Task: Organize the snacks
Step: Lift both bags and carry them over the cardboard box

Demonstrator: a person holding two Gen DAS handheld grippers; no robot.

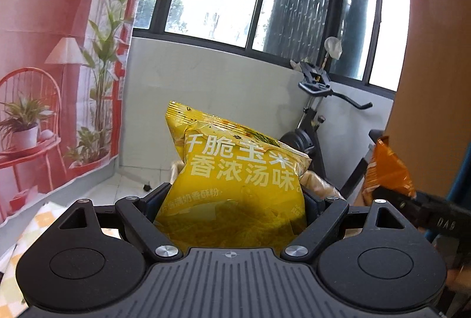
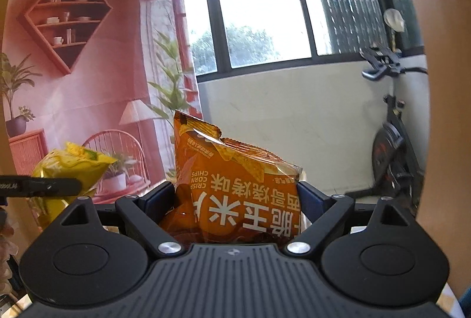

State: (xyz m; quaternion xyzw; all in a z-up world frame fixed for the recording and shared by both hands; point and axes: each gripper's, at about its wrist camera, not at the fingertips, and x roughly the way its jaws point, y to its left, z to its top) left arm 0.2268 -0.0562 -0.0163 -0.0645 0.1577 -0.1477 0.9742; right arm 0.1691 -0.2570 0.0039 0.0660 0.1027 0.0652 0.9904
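Note:
A yellow corn-snack bag (image 1: 235, 185) stands upright between the fingers of my left gripper (image 1: 235, 200), which is shut on its sides and holds it up in the air. My right gripper (image 2: 235, 197) is shut on an orange corn-chip bag (image 2: 235, 188), its print upside down. Each bag also shows in the other view: the orange bag (image 1: 388, 170) at the right edge with the right gripper's finger (image 1: 426, 215) on it, the yellow bag (image 2: 70, 170) at the left with the left gripper's finger (image 2: 44, 187) across it.
A pink printed backdrop (image 1: 44, 82) hangs at the left. An exercise bike (image 1: 318, 117) stands by the white wall under the windows. A wooden panel (image 1: 435, 53) rises at the right. A checkered cloth (image 1: 32, 232) lies low at the left, and a cardboard box rim (image 1: 321, 185) peeks out behind the yellow bag.

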